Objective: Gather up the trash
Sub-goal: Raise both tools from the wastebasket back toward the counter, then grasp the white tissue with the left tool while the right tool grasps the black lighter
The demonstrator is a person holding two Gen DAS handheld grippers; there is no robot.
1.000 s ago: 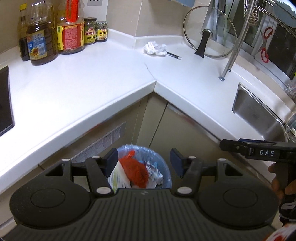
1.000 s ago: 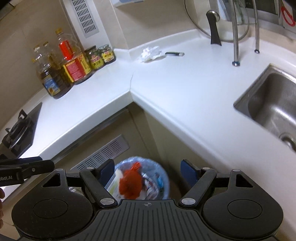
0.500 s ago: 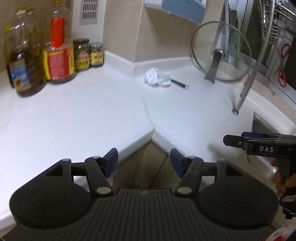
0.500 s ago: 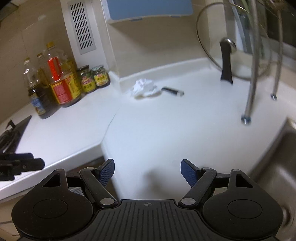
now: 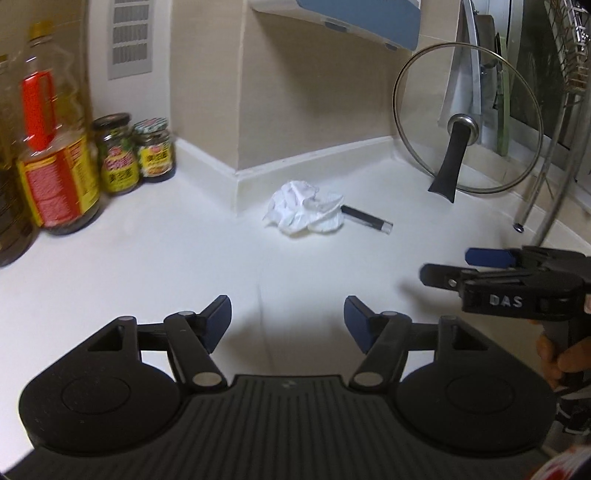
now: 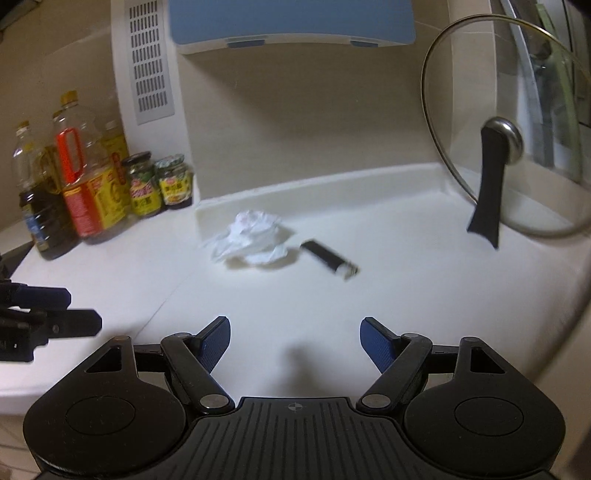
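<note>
A crumpled white tissue [image 5: 304, 212] lies on the white counter [image 5: 147, 266] near the back corner, with a small black lighter-like item [image 5: 365, 220] just to its right. Both also show in the right wrist view: the tissue [image 6: 251, 240] and the black item [image 6: 328, 256]. My left gripper [image 5: 287, 319] is open and empty, low over the counter in front of the tissue. My right gripper [image 6: 295, 338] is open and empty, also in front of it. The right gripper shows from the side at the right of the left wrist view [image 5: 461, 266].
Oil bottles [image 5: 51, 162] and two jars [image 5: 135, 153] stand at the back left. A glass pot lid [image 5: 467, 129] leans on the back wall at right, beside a metal rack leg [image 5: 535, 192]. A blue-and-white wall unit [image 6: 291, 22] hangs above the corner.
Both grippers have risen from over the blue-bagged trash bin below the counter and moved forward over the counter toward the tissue. The bin is out of view. Both stay open.
</note>
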